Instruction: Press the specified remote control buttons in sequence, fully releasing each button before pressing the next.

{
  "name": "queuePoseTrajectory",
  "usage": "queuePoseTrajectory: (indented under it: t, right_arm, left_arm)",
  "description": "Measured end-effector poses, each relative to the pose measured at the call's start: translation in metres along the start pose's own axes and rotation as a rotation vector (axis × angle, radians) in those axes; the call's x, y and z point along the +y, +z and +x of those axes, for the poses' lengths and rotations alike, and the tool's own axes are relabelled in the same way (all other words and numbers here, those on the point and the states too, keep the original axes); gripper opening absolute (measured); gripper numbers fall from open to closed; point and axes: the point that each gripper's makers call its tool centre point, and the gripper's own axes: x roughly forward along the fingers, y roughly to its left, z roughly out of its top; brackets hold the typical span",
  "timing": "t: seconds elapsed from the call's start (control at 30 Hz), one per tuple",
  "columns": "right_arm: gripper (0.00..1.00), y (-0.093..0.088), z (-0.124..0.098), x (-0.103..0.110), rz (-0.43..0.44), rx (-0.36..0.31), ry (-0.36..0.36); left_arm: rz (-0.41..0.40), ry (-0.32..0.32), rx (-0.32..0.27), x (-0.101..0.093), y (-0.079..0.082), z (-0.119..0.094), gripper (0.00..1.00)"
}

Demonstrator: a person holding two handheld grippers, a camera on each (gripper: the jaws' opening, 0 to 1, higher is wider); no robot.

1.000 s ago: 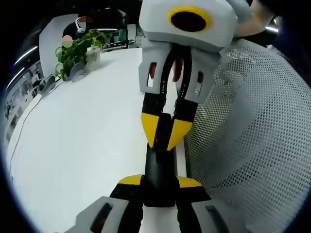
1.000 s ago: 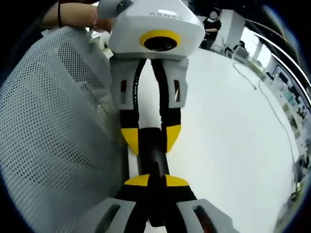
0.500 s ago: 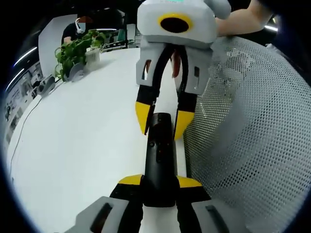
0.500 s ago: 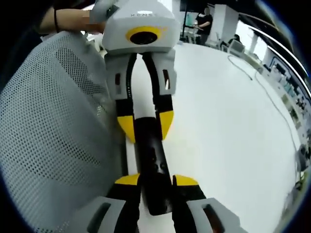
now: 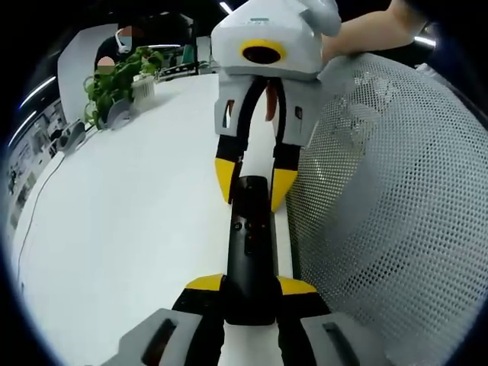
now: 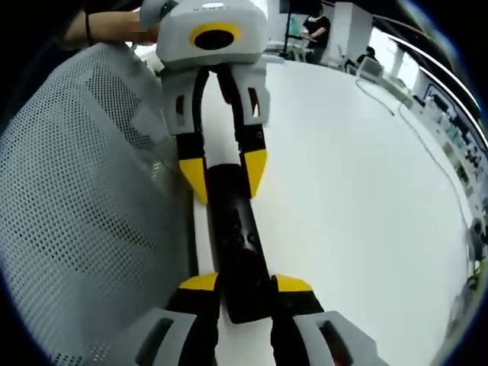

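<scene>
Risk, slip: the black remote control (image 5: 248,255) is held at one end only, between the yellow tips of the left hand-held gripper (image 5: 249,286); a hard press near its free end could, by my judgement, lever it out of that clamp or tilt it towards the tabletop (image 5: 130,213).
Risk, wrong key: the buttons are small and dark on a dark face, so a tip that comes down off-centre may strike a neighbouring key, or two at once.
Risk, visibility: the white mesh panel (image 5: 396,206) lies just beside the remote control and could hide it if either hand rolls that way.
Left hand-held gripper: jaws closed on the near end of the remote control, which runs straight ahead along them, lifted over the tabletop near its edge.
Right hand-held gripper (image 5: 251,181): jaws parted, holding nothing; in the left gripper view its yellow tips straddle the far end of the remote control, one on each side; contact cannot be told.
Right gripper view: the remote control (image 6: 236,244) lies between the near jaws, its other end between the yellow tips of the left hand-held gripper (image 6: 223,171).
Background: a potted plant (image 5: 114,80) stands well apart, at the far tabletop edge.
</scene>
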Motion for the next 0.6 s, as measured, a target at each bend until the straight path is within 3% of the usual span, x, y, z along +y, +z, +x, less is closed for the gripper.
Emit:
queuePoseTrajectory:
  t: [0.1, 0.33, 0.6]
  right_arm:
    - [0.22, -0.001, 0.0003, 0.0002, -0.054, 0.018, -0.001]
    - [0.21, 0.0, 0.001, 0.0001, -0.082, 0.056, 0.009]
    - [0.21, -0.0015, 0.0011, -0.0011, -0.084, 0.05, 0.017]
  left_arm:
    - [0.004, 0.007, 0.013, -0.0002, 0.0001, 0.0005, 0.25]
    - [0.011, 0.033, 0.03, -0.0003, -0.0001, 0.0011, 0.25]
    - [-0.028, 0.052, 0.03, 0.0016, 0.0001, 0.0016, 0.25]
